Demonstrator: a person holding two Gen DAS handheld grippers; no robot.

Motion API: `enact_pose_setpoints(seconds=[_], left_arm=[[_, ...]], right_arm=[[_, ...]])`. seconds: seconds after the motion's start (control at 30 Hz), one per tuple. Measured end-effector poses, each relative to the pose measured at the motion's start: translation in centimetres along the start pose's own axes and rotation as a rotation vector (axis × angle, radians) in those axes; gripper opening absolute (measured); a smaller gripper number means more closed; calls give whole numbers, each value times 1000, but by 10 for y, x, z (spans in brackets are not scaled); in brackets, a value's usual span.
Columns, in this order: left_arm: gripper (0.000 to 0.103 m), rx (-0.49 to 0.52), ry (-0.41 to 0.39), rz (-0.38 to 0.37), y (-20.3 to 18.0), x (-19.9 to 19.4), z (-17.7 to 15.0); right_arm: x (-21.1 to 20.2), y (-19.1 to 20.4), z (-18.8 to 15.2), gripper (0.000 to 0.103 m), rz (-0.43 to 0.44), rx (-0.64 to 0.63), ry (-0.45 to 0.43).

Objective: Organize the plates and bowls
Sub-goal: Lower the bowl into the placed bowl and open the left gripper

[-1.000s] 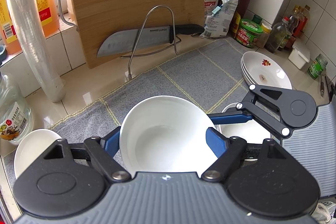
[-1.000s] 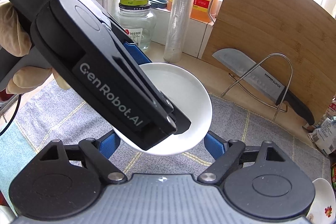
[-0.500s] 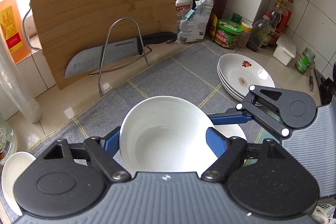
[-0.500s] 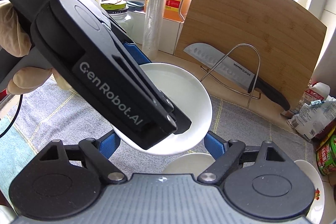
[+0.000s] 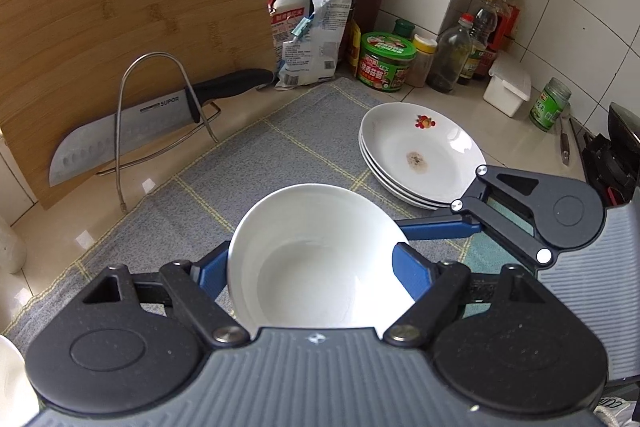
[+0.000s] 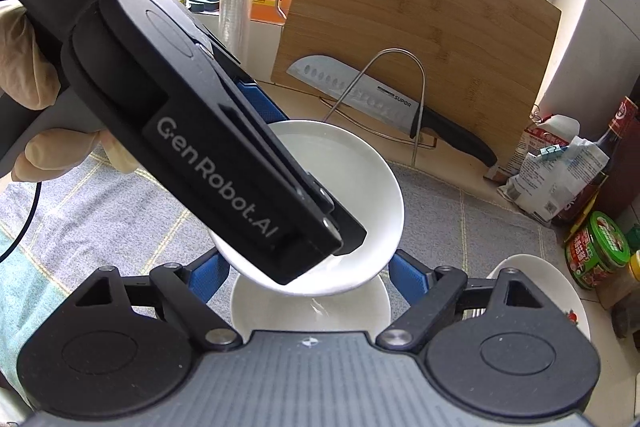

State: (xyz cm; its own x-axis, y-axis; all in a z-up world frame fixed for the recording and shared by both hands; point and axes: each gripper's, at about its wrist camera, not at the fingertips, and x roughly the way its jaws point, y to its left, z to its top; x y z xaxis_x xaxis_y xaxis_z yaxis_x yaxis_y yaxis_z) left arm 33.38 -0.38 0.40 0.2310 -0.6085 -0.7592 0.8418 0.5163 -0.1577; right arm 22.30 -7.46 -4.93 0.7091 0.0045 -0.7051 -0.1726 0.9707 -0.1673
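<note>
A plain white bowl point(image 5: 316, 259) hangs tilted above the grey checked mat point(image 5: 304, 131), with my left gripper point(image 5: 316, 267) shut on its sides. From the right, a blue finger point(image 5: 436, 227) of my right gripper reaches to the same bowl's rim. In the right wrist view my right gripper point(image 6: 308, 275) has its fingers against this bowl point(image 6: 360, 195) from below. A second white bowl point(image 6: 312, 311) sits on the mat directly underneath. A stack of white plates point(image 5: 420, 155) with a red flower mark lies at the mat's right corner.
A bamboo cutting board point(image 5: 132, 19) and a knife point(image 5: 132, 127) on a wire stand lean at the back. Sauce bottles, jars and a bag point(image 5: 316, 39) crowd the back right corner. A gloved hand point(image 6: 28, 67) holds the left gripper. Another white dish point(image 5: 6, 379) shows at the left edge.
Both grippers carried the bowl to the right along the mat, toward the plates. A second bowl on the mat came into the right wrist view beneath the held one.
</note>
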Motion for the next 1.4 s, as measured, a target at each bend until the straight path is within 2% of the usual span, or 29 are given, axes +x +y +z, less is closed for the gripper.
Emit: enact_pose_setpoints(seconds=[0.23, 0.5, 0.83, 1.4], left_arm=[[83, -6, 16, -42, -6, 13, 1], [83, -31, 41, -68, -8, 24, -3], [84, -44, 75, -85, -9, 35, -11], [87, -46, 104, -105, -7, 47, -18]], right_arm=[[-1, -7, -9, 90, -14, 7, 31], [3, -12, -13, 90, 10, 9, 77], [10, -13, -20, 90, 44, 19, 134], [20, -14, -22, 90, 73, 21, 170]])
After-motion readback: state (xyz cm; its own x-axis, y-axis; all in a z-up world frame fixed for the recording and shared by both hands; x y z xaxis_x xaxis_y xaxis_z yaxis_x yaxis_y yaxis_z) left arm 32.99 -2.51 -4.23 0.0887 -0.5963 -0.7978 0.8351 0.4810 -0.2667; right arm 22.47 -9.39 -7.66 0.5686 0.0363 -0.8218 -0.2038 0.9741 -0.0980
